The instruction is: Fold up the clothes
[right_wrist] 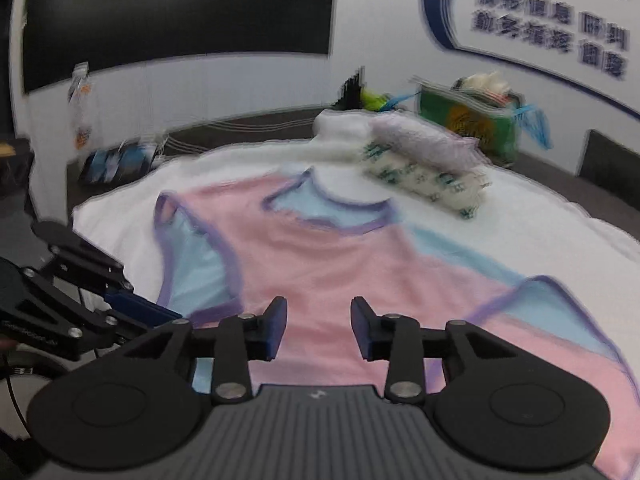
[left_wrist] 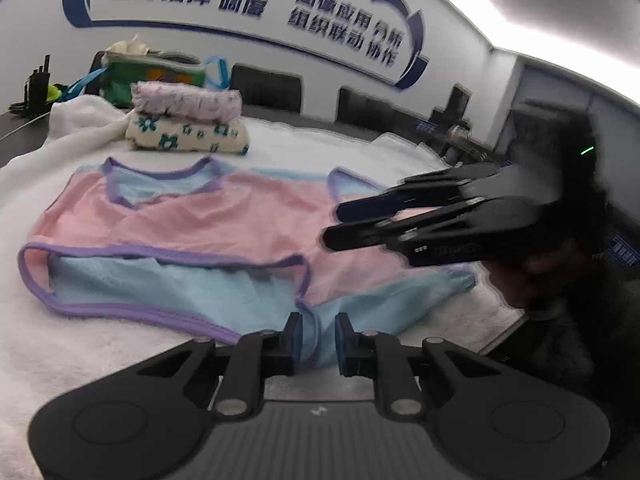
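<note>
The left hand-held gripper (left_wrist: 318, 340) stands part open, its blue-padded fingers (left_wrist: 295, 338) set apart on either side of a bunched fold of light blue cloth at the near edge of the tank top (left_wrist: 224, 220). The cloth lies in the gap between the pads, but the pads do not press it together, so whether they touch it cannot be told. The right hand-held gripper (right_wrist: 319, 330) is open wider, with nothing between its fingers (right_wrist: 276, 326); it hangs over the pink body of the garment, and the blurred frame does not show whether it touches the cloth. Seen from the left wrist, the right hand-held gripper (left_wrist: 332, 226) reaches in from the right side above the pink panel, its fingers parted a little.

The tank top lies spread on a white fleecy cover (left_wrist: 80, 352) over the surface, directly ahead of both hand-held grippers. It is sleeveless, pink on the front and light blue on the inside, with purple binding round the neckline and armholes. One side is folded inward so that the blue lining and an armhole show. The cloth is loosely wrinkled rather than flat.

Beyond the neckline, two folded garments are stacked: a lilac patterned one (left_wrist: 186, 100) on a cream one with green flowers (left_wrist: 186, 136). Behind them stands a green bag (left_wrist: 152, 76).
</note>
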Available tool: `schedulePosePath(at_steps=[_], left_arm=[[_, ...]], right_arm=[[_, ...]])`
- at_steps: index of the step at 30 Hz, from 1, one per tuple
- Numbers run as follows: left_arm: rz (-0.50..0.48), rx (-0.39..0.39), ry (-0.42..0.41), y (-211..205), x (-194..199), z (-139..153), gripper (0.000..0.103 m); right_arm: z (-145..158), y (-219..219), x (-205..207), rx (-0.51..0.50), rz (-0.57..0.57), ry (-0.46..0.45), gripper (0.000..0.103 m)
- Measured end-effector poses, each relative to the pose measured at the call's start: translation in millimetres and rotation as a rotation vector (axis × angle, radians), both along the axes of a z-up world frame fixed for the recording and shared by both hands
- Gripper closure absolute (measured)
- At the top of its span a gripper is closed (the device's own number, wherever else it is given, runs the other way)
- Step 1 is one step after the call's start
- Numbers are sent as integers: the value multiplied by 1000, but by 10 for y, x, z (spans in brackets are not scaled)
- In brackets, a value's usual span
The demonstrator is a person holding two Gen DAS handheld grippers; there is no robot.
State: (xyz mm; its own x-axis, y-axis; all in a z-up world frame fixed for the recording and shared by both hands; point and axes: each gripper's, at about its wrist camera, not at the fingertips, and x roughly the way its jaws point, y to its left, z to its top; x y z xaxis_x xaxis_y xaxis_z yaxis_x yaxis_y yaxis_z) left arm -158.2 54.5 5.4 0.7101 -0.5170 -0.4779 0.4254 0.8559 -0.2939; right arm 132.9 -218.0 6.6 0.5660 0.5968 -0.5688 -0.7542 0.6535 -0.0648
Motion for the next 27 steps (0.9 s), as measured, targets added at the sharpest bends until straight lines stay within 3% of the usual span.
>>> schedulePosePath(at_steps=[3, 6, 10, 17, 19, 21, 27], left_arm=[[105, -38, 19, 241, 86, 52, 68], [252, -82, 95, 400, 302, 40, 69], [367, -156, 164, 450, 517, 20, 70], [325, -178, 232, 195, 681, -19, 82], [330, -146, 220, 112, 706, -32, 98], [331, -114, 204, 38, 718, -60, 103], [324, -145, 111, -80, 550, 45, 103]], right_arm=[[108, 178, 128, 10, 62, -31, 67], [226, 493, 475, 7, 135, -20, 66], [185, 994, 963, -123, 223, 23, 77], [40, 1166, 1179, -266, 382, 116, 78], [1, 1164, 1171, -299, 393, 114, 100], [-9, 1172, 1174, -320, 366, 77, 103], [236, 939, 1196, -172, 327, 26, 103]])
